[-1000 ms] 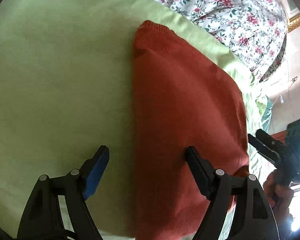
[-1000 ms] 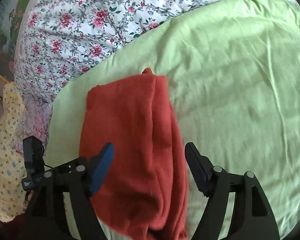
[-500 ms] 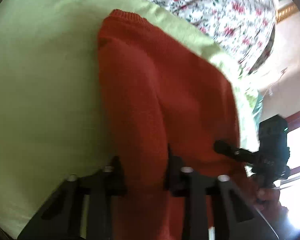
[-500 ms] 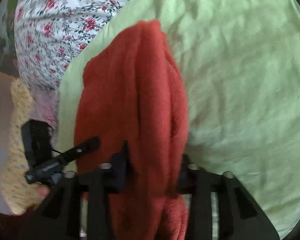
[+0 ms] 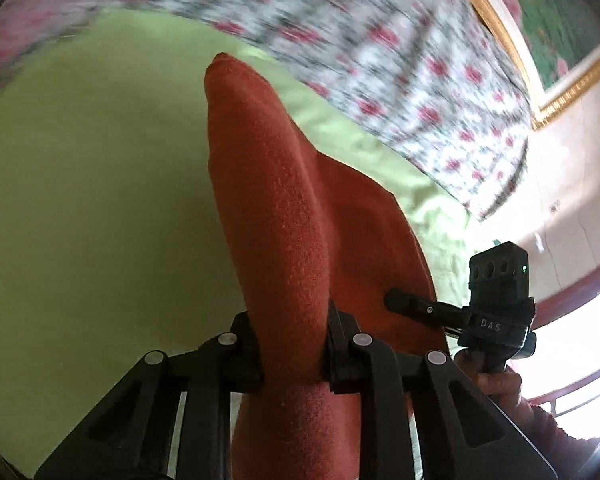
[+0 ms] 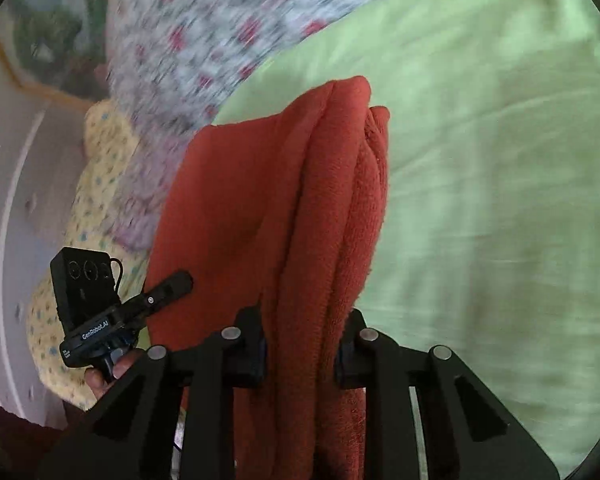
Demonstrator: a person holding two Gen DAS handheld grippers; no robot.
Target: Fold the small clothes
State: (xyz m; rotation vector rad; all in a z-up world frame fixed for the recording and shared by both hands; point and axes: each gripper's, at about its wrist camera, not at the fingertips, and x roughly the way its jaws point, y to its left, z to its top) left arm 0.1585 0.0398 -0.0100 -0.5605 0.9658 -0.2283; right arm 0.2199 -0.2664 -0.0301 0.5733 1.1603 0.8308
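Note:
A rust-red knitted garment (image 5: 276,200) rests on a light green sheet (image 5: 100,200), its near edge bunched and raised. My left gripper (image 5: 294,344) is still closing, and its pads pinch a thick fold of this edge. In the right wrist view the same red garment (image 6: 260,200) hangs in folds. There my right gripper (image 6: 302,344) is also closing, with its pads pressed on the cloth. Each view shows the other gripper beside the garment, the right one (image 5: 496,312) and the left one (image 6: 96,304), each held by a hand.
The green sheet (image 6: 480,200) spreads wide beside the garment. A floral bed cover (image 5: 380,40) lies beyond it, blurred. A yellow dotted cloth (image 6: 100,152) sits at the bed's edge. A gold-framed picture (image 5: 560,20) hangs on the wall.
Both grippers went from wide open over the flat garment to clamped on its near edge. The cloth has bunched into raised folds and both views have swung.

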